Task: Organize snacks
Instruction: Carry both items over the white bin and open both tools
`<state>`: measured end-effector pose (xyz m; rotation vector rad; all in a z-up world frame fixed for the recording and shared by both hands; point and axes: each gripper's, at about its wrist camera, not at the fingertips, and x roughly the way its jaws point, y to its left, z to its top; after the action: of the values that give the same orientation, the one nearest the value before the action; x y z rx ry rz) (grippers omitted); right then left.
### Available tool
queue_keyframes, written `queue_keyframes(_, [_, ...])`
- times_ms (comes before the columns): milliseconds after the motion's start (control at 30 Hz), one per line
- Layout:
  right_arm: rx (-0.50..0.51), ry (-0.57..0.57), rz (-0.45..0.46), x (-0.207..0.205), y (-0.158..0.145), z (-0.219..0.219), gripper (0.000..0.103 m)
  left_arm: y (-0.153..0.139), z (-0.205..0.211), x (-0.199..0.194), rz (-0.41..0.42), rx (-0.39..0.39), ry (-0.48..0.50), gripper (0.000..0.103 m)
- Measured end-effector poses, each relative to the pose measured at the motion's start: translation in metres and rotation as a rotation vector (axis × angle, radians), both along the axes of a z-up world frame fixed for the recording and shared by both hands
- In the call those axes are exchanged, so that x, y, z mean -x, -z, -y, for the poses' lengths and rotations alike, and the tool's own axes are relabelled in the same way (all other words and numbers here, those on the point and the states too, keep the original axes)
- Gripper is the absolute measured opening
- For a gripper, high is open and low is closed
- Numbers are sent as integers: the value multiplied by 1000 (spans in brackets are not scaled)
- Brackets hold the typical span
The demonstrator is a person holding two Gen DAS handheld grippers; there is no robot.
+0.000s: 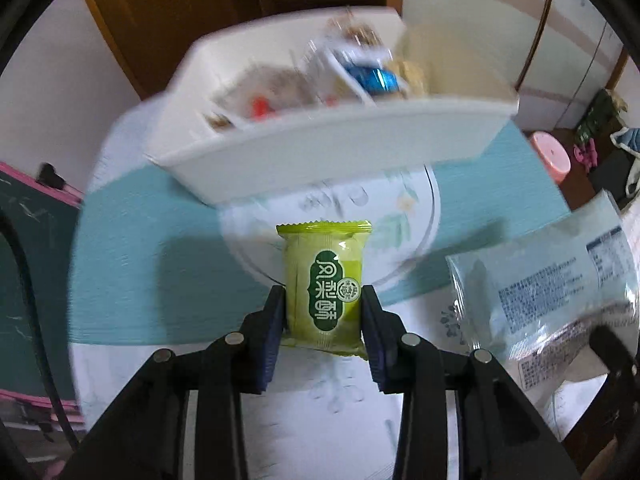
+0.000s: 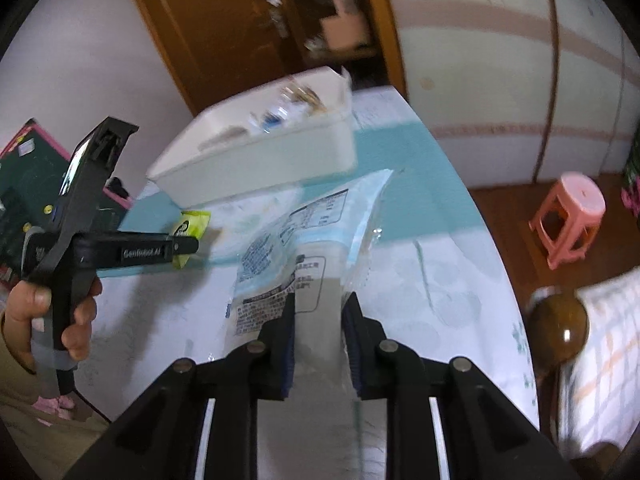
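Left gripper: closed on the green snack pack, one dark pad pressed on each side of the wrapper; the pack stands upright between them, its crimped top edge toward 12 o'clock.
Green snack pack, from the right wrist view: at 9 o'clock, poking out past the tip of the left gripper, lifted clear of the table.
Left hand: at 8 o'clock in the right wrist view, wrapped round the black handle of the left gripper.
Right gripper: closed narrowly on the bottom end of the clear bag; the bag rises from the pads toward 12 o'clock, its printed label facing the camera.
Clear bag, from the left wrist view: at 3 to 4 o'clock, crinkled, blue and white print showing, well to the side of the green snack pack.
White box: at 12 o'clock on the table in the left wrist view, open-topped, with blurred wrapped snacks inside, one of them blue; I cannot tell how it is divided.
Table: covered by a cloth with a teal band and a pale printed round patch just behind the green snack pack.
Pink stool: on the floor at 3 o'clock in the right wrist view, well apart from the table.
Sharpness: the white box and the cloth are smeared; both held snacks are clear.
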<state>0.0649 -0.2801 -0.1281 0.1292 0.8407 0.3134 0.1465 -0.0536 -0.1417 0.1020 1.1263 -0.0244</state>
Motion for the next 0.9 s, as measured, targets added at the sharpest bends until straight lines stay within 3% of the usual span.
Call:
queue_keyframes(267, [18,-81,262,-12,-99,-39,21,-111,-28,-17,197,-24,20,35])
queue_keyframes(400, [48,-71,418,-29,-160,-55,21,-164,-33,-35,272,-52,30,35])
queue_keyframes(567, [113,-28,561,-60,-213,-73,21,-213,-42,-64,337,-76,27,35])
queue_keyframes(733, [136,25,595,-102,-235,-84,22,-235,-41,-100,376,-78,12,35])
queue_keyframes(900, [158,64,565,-147,-231,-92,22,-218,-41,-144,349,-62,-18,36])
